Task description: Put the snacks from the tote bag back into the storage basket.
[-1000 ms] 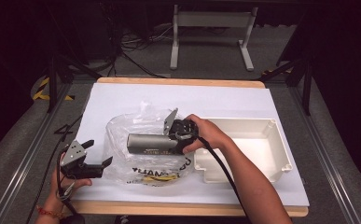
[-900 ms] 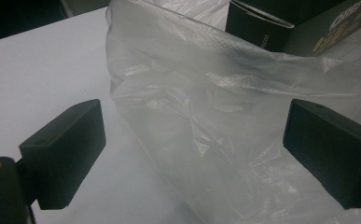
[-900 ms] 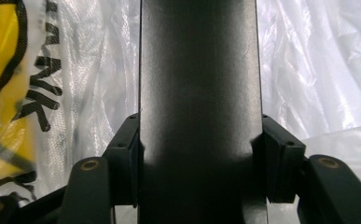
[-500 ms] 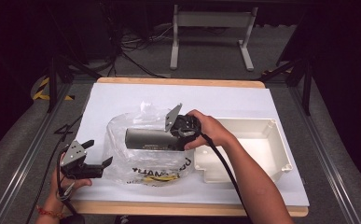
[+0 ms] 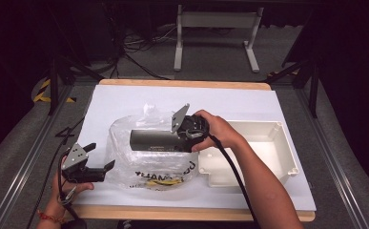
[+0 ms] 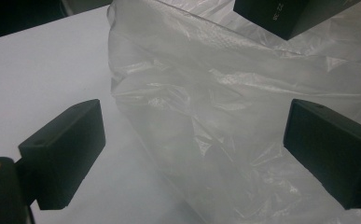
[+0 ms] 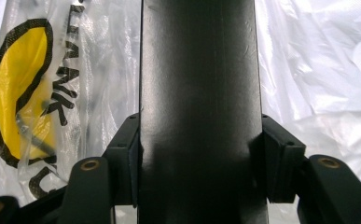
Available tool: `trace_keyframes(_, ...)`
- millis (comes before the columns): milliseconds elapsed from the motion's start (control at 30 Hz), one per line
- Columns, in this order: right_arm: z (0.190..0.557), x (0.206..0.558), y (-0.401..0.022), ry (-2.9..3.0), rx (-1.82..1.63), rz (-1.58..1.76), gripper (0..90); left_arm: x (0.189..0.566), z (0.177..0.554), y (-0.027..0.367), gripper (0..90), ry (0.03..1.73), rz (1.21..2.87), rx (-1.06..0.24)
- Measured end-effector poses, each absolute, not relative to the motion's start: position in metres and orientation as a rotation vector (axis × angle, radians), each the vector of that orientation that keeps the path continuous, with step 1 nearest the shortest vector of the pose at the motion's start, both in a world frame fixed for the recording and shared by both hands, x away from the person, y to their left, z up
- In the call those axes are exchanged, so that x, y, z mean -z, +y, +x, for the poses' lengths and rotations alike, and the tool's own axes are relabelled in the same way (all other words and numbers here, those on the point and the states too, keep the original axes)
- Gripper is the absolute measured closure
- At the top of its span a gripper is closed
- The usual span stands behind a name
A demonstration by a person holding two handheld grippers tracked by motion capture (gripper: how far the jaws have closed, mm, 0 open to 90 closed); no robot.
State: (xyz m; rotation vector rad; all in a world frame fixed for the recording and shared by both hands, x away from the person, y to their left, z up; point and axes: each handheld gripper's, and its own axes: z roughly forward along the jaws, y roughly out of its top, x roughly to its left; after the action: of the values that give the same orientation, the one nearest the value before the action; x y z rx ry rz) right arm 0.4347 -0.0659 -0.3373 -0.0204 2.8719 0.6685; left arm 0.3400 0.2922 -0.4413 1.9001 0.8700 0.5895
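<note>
We see the counter carrying a clear plastic bag beside a white tray. Over the bag, our right claw clamps a long black box; our left claw gapes at the bag's edge

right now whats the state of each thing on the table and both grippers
black box: held level above the bag, clear of the table
plastic bag: crumpled, lying flat on the table under the box
white tray: upright, nothing seen inside
right gripper: jaws shut on the black box, one on each side
left gripper: jaws open at the bag's edge, not pinching it
</note>
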Motion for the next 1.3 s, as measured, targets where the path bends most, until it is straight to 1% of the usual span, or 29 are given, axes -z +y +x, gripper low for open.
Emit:
trace_keyframes(300,0.428,0.321,-0.078,2.851,-0.670,-0.040,42.7,0.442,0.341,0.291,6.5,0.866,1.915,-0.583)
trace_keyframes(633,0.424,0.310,-0.094,2.845,-0.666,-0.051,42.8,0.442,0.341,0.291,6.4,0.864,1.917,-0.584)
trace_keyframes(1300,0.417,0.299,-0.132,2.832,-0.662,-0.019,42.7,0.442,0.341,0.291,6.5,0.867,1.921,-0.585)
